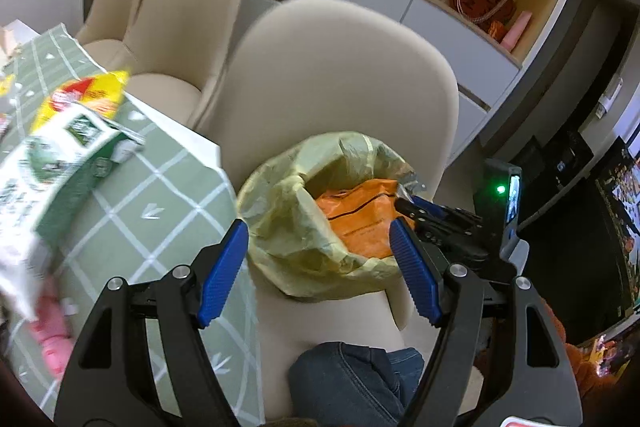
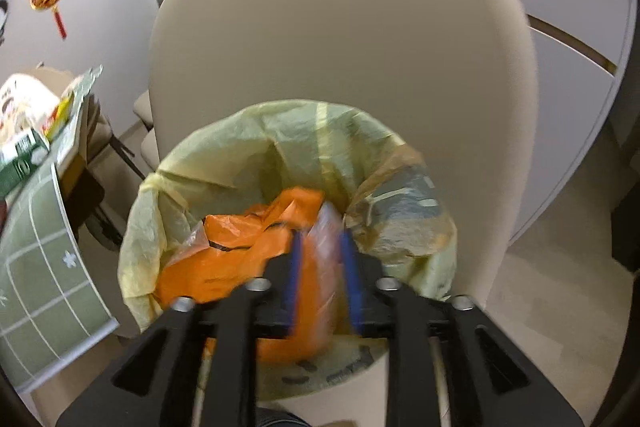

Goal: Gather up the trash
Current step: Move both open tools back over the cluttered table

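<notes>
Hovering over the yellow-lined bin (image 2: 280,163) on the beige chair (image 2: 344,39), right gripper (image 2: 320,247) jaws parted around a blurred clear wrapper (image 2: 326,239) above the orange bag (image 2: 224,259); left gripper (image 1: 320,259) wide apart, empty.

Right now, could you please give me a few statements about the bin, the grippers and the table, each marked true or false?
1. The pale yellow plastic bin liner holds a crumpled orange plastic bag. True.
2. The left gripper grips a wrapper. False: its blue pads stand wide apart, with nothing between them.
3. The right gripper is over the liner's mouth. True.
4. The green checked tablecloth is bare. False: a green-and-white carton lies there.
</notes>
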Tool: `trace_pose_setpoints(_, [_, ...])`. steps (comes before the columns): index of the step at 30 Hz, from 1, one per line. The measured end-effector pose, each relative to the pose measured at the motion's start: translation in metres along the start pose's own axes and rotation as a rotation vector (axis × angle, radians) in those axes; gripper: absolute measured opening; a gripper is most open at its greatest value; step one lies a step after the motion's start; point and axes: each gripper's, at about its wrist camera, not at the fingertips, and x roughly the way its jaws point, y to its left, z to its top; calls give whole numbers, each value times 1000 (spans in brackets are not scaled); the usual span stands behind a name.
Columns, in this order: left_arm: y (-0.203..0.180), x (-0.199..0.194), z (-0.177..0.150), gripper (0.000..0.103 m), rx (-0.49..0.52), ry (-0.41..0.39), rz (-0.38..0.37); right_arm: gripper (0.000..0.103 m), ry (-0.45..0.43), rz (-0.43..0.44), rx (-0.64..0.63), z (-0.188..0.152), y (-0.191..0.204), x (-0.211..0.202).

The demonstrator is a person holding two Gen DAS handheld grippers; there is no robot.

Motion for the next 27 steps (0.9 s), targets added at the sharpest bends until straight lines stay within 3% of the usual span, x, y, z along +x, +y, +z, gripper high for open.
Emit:
trace_pose_setpoints(4, [17,-34,-4,69,-3,-45,20,36,-39,-8,2,2,8,-29])
trace_pose_setpoints(8, [42,-74,-13,69,-5,-90,64,38,-100,51,-37,0,39,-68])
trace_pose_setpoints(11, [68,-102,-22,69,-14,-126,130,51,-165,99,-82,-2,71,-94])
trace_pose_setpoints(13, [88,-115,-30,69,-25,-144,180,51,-207,146,-88,-5,95,-113])
trace_pose_setpoints(16, [130,-137,-42,69,-78,-157,278,51,-170,211,-154,-6,132,-125])
trace_pose_setpoints(20, [190,-164,-59,69,-182,-171,409,51,-182,232,-290,-17,190,-139])
trace_pose_setpoints(23, [224,-180,-70,69,-247,-176,454,51,-146,296,-354,-26,232,-138])
trace_pose_setpoints(27, [249,-195,-85,69,-290,-178,457,51,-118,328,-374,-30,262,-130])
